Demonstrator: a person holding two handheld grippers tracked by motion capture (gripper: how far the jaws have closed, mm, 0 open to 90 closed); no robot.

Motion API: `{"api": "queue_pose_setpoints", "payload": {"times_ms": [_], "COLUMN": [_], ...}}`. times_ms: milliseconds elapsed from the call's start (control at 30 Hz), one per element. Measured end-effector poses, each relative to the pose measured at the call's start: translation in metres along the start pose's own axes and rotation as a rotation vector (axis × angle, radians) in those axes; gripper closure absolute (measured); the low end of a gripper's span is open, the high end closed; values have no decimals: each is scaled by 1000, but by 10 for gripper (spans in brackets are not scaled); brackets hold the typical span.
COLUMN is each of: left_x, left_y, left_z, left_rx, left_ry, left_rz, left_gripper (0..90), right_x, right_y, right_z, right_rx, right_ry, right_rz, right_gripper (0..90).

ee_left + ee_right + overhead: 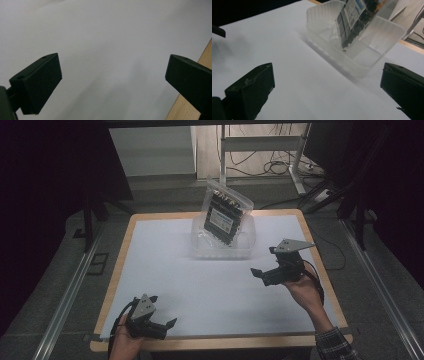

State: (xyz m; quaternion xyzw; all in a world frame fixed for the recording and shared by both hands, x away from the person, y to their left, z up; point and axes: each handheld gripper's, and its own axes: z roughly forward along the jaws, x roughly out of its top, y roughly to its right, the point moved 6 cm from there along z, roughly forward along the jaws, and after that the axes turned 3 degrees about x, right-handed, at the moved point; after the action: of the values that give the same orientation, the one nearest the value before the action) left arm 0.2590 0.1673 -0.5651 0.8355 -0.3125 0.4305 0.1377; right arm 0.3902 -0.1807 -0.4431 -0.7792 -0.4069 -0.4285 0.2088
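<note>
A clear plastic tub [201, 251] [387, 32] stands at the back middle of the white table top. A clear zip bag holding a dark packet with a white label [225, 212] [352, 15] leans upright inside it. My left gripper [162, 320] [112, 75] is open near the table's front left edge, nothing between its jaws. My right gripper [264, 270] [327, 85] is open over the right side of the table, in front and to the right of the tub, jaws pointing toward it and holding nothing.
A white sheet [215, 290] covers the table, and its wooden edge [220, 342] [200, 55] shows around it. Behind the table stand metal frame legs and floor cables [280, 167]. Rails [65, 300] run along the floor on both sides.
</note>
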Motion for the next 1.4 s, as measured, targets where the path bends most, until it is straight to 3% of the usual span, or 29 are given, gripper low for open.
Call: {"api": "queue_pose_setpoints", "payload": {"times_ms": [367, 700, 900, 1267, 1400], "left_x": [1, 2, 2, 2, 3], "left_y": [1, 1, 1, 1, 1], "left_z": [-1, 0, 0, 0, 0], "left_rx": [-6, -8, -9, -10, -11], "left_ry": [8, 7, 9, 12, 13], "left_rz": [0, 5, 3, 1, 2], "left_gripper": [3, 3, 3, 3, 3], "right_x": [-24, -29, -41, -73, -82], "right_y": [-8, -15, -20, -23, -24], "right_z": [-7, -23, -29, -47, -53], "right_rx": [-21, -37, -53, -81, -93], "right_ry": [-30, -9, -28, -24, -18], "right_rz": [21, 23, 17, 76, 78], "right_gripper": [0, 0, 0, 0, 0]}}
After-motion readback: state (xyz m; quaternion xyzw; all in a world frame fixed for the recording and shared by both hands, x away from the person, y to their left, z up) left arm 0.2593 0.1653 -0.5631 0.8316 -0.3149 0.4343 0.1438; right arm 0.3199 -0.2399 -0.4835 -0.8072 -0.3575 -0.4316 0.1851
